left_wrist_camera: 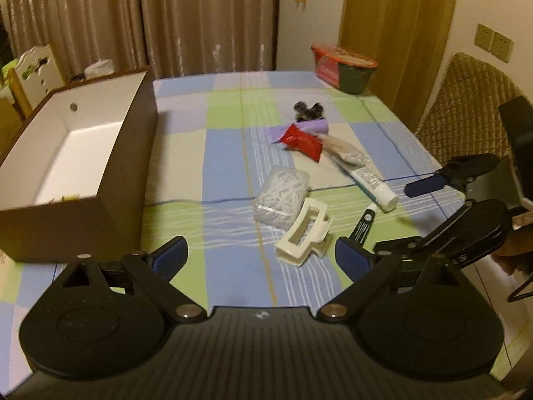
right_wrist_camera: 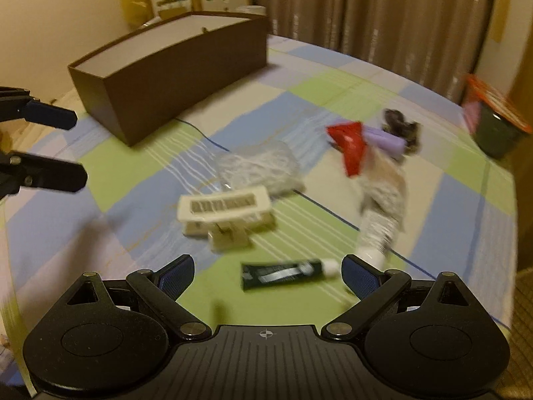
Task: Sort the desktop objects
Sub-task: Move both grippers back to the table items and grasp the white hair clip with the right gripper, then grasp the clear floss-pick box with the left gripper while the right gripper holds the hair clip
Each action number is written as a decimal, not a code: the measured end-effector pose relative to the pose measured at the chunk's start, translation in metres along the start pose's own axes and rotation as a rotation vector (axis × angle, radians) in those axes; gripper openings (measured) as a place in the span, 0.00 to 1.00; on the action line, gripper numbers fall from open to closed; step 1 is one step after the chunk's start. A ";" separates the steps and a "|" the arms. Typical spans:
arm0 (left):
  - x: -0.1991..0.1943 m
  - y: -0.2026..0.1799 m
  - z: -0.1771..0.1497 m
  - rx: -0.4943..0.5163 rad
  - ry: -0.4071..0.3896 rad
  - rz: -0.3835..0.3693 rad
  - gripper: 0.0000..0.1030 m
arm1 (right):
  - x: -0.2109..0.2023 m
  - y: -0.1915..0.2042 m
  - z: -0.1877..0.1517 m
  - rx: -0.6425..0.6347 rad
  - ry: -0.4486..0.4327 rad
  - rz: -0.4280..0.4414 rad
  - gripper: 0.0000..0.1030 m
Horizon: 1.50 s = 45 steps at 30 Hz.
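A brown box (left_wrist_camera: 126,153) with a white inside stands at the table's left; it also shows in the right wrist view (right_wrist_camera: 173,76). Loose items lie mid-table: a cream hair claw (left_wrist_camera: 304,233) (right_wrist_camera: 226,211), a bag of white bits (left_wrist_camera: 283,196) (right_wrist_camera: 260,166), a dark small tube (left_wrist_camera: 363,226) (right_wrist_camera: 283,273), a white toothpaste tube (left_wrist_camera: 369,183), a red packet (left_wrist_camera: 301,141) (right_wrist_camera: 349,143), a purple item (left_wrist_camera: 313,126) and a dark hair clip (left_wrist_camera: 308,110). My left gripper (left_wrist_camera: 261,260) is open and empty, just short of the hair claw. My right gripper (right_wrist_camera: 266,276) is open and empty, with the dark tube between its fingers.
A red-lidded dark bowl (left_wrist_camera: 346,66) stands at the table's far right corner. A woven chair (left_wrist_camera: 466,106) is to the right. Curtains hang behind. The right gripper's fingers (left_wrist_camera: 426,185) show at the right edge of the left wrist view.
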<state>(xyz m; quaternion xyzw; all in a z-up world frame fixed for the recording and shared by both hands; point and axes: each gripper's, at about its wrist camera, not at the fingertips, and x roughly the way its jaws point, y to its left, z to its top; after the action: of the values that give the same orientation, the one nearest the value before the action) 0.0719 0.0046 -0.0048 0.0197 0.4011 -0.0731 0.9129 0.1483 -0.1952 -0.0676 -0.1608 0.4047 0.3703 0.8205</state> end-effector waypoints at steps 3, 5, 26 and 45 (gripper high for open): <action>-0.001 0.007 -0.001 -0.005 0.018 0.026 0.90 | 0.016 0.005 0.007 -0.002 -0.016 0.029 0.95; -0.001 0.013 -0.002 -0.017 0.028 0.040 0.90 | 0.025 0.008 0.011 -0.005 -0.018 0.039 0.95; 0.014 0.044 -0.004 -0.061 0.060 0.038 0.90 | 0.079 0.024 0.035 -0.071 0.030 0.059 0.95; 0.031 0.045 0.003 -0.044 0.064 0.004 0.90 | 0.064 0.020 0.031 -0.067 0.042 0.024 0.84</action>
<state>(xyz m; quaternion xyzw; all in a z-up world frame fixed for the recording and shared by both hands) 0.1015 0.0450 -0.0267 0.0026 0.4316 -0.0619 0.8999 0.1758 -0.1338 -0.0976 -0.1911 0.4110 0.3902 0.8014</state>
